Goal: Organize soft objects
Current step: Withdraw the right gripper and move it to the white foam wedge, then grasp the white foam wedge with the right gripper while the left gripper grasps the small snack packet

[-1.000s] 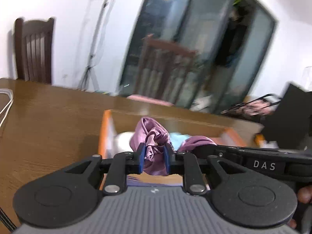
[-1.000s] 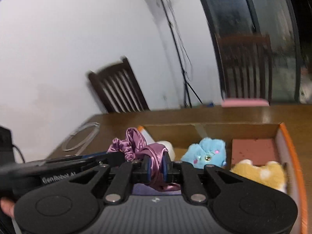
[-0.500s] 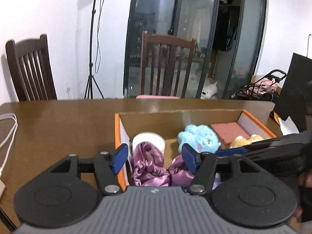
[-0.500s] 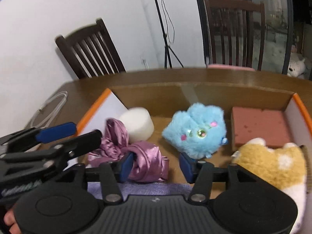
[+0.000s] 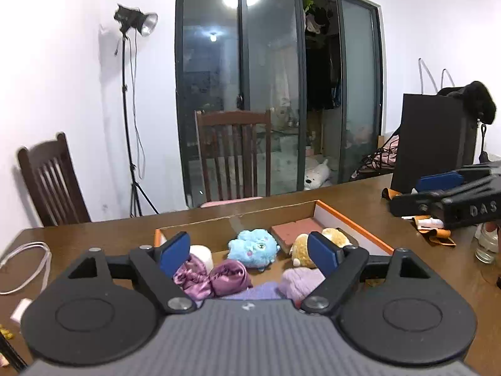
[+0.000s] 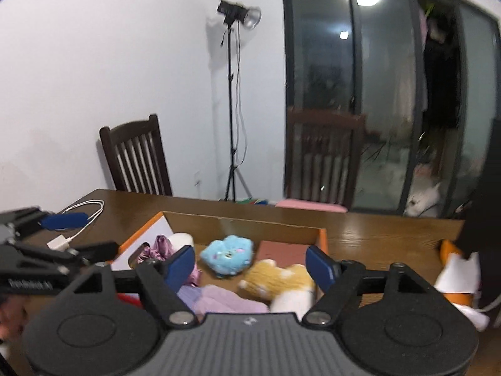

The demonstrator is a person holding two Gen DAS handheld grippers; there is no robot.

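Observation:
An orange-rimmed cardboard box (image 5: 353, 225) (image 6: 137, 235) on the brown table holds the soft things. A purple satin scrunchie (image 5: 216, 277) (image 6: 159, 246) lies at its near left beside a white foam roll (image 5: 202, 253). A blue plush (image 5: 253, 247) (image 6: 227, 255), a red sponge (image 5: 294, 228), a yellow plush (image 6: 275, 277) and a lilac soft toy (image 5: 300, 277) fill the rest. My left gripper (image 5: 249, 250) and my right gripper (image 6: 250, 264) hover above the box's near side. Both sets of jaws are opening, with nothing gripped between them.
A white cable (image 5: 25, 263) lies on the table at the left. A black bag (image 5: 432, 138), a small glass bottle (image 5: 487, 246) and orange-and-white paper scraps (image 6: 454, 269) stand to the right. Two wooden chairs and a light stand (image 6: 231, 109) are behind the table.
Both grippers, earlier shut together on the purple scrunchie, have opened wide and let it go. It now lies in the box. Both hands have drawn back and risen.

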